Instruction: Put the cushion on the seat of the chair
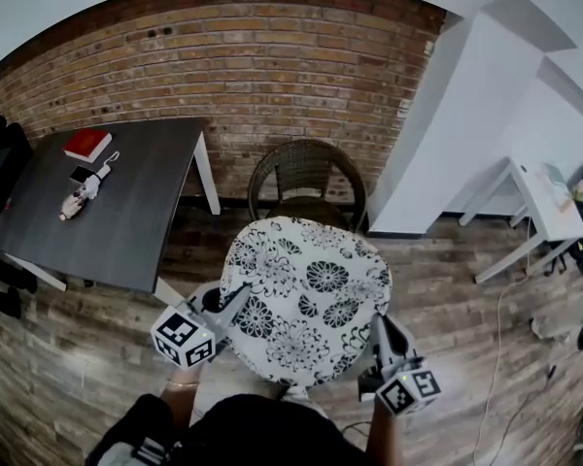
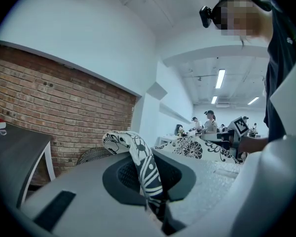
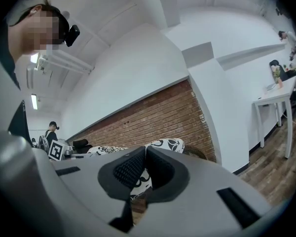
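**Cushion held by both grippers, just near of the chair**

The floral black-and-white cushion (image 1: 306, 299) was carried flat between the two grippers, above the wooden floor (image 1: 78, 338); its far edge overlapped the front of the seat of the wicker chair (image 1: 306, 175) in the head view, and the rest of it hung on the near side of the chair.

The left gripper (image 1: 241, 295) had its jaws pressed together on the cushion's near-left edge; in the left gripper view a fold of the patterned fabric (image 2: 143, 162) stood up out of the closed pads. The right gripper (image 1: 379, 324) was pinching the near-right edge; in the right gripper view its pads were almost together, with printed cloth (image 3: 140, 181) showing between and below them (only a sliver was visible there).

The chair stood against the brick wall (image 1: 253, 76), its back to the wall and its seat facing near. A dark table (image 1: 136, 212) was left of the chair, with a red book (image 1: 87, 145) at its far-left end; a white table (image 1: 539, 202) stood well apart on the right.
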Demonstrator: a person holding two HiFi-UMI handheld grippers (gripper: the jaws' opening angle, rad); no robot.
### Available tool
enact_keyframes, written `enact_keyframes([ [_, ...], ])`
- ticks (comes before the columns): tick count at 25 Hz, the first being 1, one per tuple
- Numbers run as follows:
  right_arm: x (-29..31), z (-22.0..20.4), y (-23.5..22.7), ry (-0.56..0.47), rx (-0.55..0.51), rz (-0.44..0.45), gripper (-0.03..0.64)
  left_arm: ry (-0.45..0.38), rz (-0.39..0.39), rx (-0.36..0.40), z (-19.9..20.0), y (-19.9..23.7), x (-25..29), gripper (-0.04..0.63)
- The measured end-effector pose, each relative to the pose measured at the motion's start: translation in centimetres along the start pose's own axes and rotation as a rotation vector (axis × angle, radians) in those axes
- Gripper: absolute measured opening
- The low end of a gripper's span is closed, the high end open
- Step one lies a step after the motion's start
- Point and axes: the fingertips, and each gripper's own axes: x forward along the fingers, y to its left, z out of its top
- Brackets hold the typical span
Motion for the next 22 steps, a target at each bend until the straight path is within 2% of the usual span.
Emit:
enact_keyframes([
  [5, 0.8, 0.6, -3.9, 0.04, -0.033, -0.009, 0.006, 0.007, 0.012, 0.011, 0.4, -0.2, 3.6, 0.014],
  [11, 1.8, 1.8, -7.6, 0.058, -0.005, 0.003, 0.006, 0.013, 0.035, 0.026, 0.8, -0.9, 7.5, 0.014],
  [22, 3.9, 2.3, -12.0, 0.055, 0.01, 0.059, 0.006, 0.02, 0.094, 0.023, 0.8, -1.0, 10.7, 0.014],
])
